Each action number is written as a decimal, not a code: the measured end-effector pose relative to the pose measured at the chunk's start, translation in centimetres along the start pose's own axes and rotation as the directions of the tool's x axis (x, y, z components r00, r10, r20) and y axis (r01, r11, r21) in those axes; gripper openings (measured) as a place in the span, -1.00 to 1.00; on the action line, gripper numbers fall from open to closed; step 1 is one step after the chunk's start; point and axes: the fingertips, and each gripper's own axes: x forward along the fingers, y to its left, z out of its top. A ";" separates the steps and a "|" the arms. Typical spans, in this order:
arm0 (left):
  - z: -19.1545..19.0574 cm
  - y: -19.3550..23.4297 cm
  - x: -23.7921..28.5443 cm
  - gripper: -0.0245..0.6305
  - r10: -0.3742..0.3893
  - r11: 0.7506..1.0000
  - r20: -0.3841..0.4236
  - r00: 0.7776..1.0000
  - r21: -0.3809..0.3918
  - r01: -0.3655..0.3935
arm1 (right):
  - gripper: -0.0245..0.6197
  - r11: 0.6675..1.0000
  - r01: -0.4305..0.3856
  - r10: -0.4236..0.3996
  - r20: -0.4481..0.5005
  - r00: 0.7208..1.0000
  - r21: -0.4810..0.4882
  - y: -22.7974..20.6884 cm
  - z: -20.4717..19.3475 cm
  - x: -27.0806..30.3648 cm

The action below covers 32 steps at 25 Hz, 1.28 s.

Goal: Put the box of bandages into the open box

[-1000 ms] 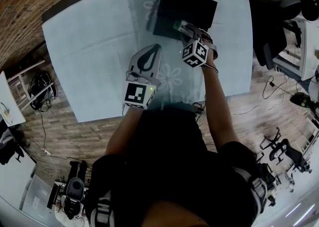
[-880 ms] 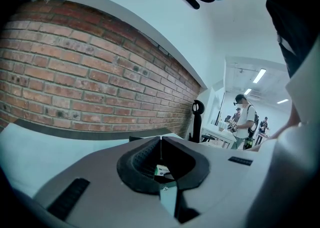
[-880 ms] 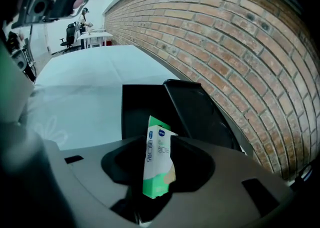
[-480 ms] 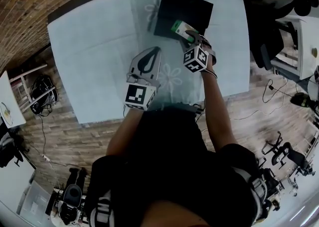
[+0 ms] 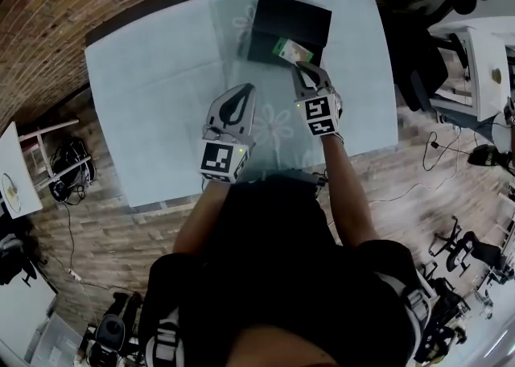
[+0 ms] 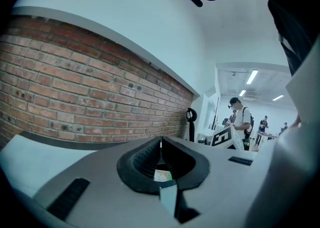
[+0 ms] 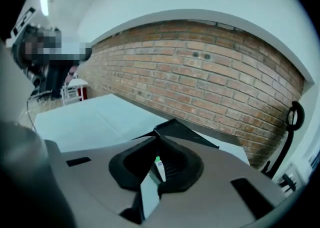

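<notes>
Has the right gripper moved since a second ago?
Yes. The right gripper has pulled back off the black box toward the person, fingers closing empty; the bandage box lies inside.

**Right gripper (image 7: 159, 144) closing in front of the black box (image 7: 189, 134)**

The jaws are closing, and their tips meet just in front of the black box. Nothing is pinched between them. A thin bit of the green and white bandage box (image 7: 159, 166) peeps through the hole under the tips. The black box sits on a pale blue table (image 7: 90, 122). Behind the black box stands a brick wall (image 7: 200, 77).
</notes>
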 end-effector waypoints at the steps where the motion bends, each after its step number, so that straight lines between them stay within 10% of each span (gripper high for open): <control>1: 0.1 -0.1 -0.5 -0.81 0.000 1.000 0.005 1.000 0.001 0.000 | -0.80 0.999 0.001 -0.002 0.023 1.000 0.043 0.2 0.5 -0.8; 15: 1.4 -2.1 -7.1 -0.81 -0.022 0.998 0.051 0.998 0.064 0.018 | -0.83 0.926 0.048 -0.148 0.244 0.958 0.376 4.4 5.7 -12.9; 32: 0.7 -2.9 -9.6 -0.81 -0.065 0.994 0.051 0.997 0.096 0.059 | -0.84 0.902 0.018 -0.151 0.276 0.949 0.432 9.7 6.0 -16.3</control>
